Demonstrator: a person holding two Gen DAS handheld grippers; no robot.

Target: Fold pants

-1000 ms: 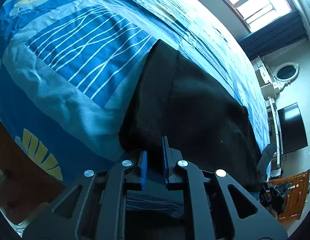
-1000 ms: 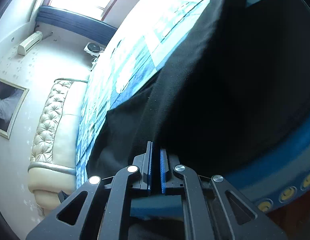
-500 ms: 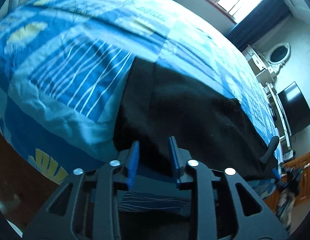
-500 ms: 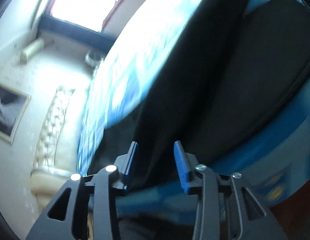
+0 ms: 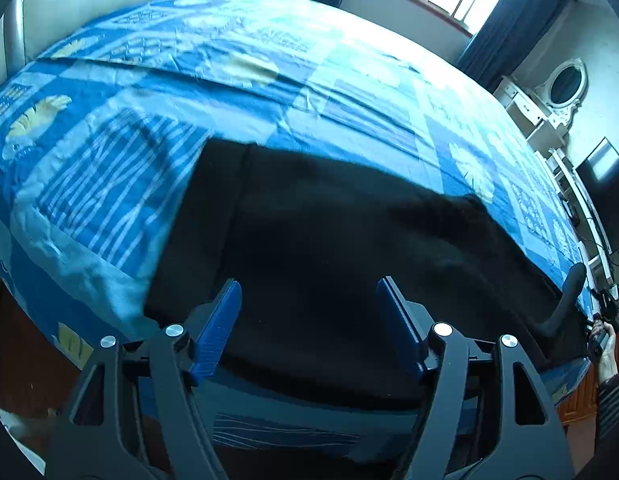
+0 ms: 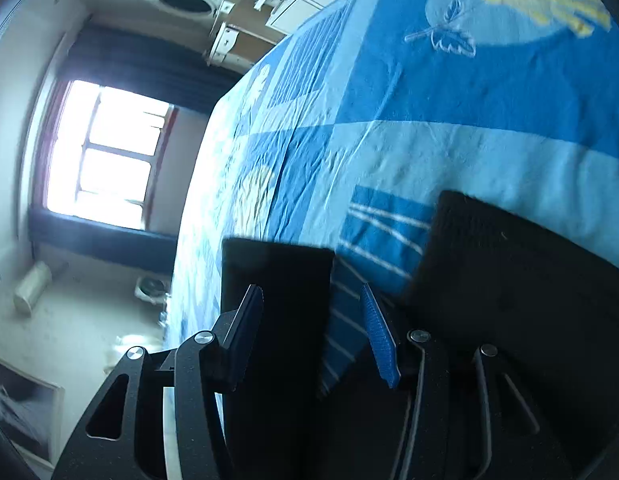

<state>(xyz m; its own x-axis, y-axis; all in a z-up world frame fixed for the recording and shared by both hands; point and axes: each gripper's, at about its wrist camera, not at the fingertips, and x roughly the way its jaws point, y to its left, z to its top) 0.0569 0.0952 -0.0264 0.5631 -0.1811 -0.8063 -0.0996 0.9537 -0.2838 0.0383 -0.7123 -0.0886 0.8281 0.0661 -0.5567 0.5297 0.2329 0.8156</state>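
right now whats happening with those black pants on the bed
A person with tongs in each hand is folding black pants on a blue patterned bedspread. The left tongs are open and hover over the pants near the bed's edge, gripping nothing. The right tongs are open too, above dark cloth ends with a strip of bedspread showing between them. The pants lie flat on the bed, in nobody's grip.

text: none readable | labels: none | numbers: none
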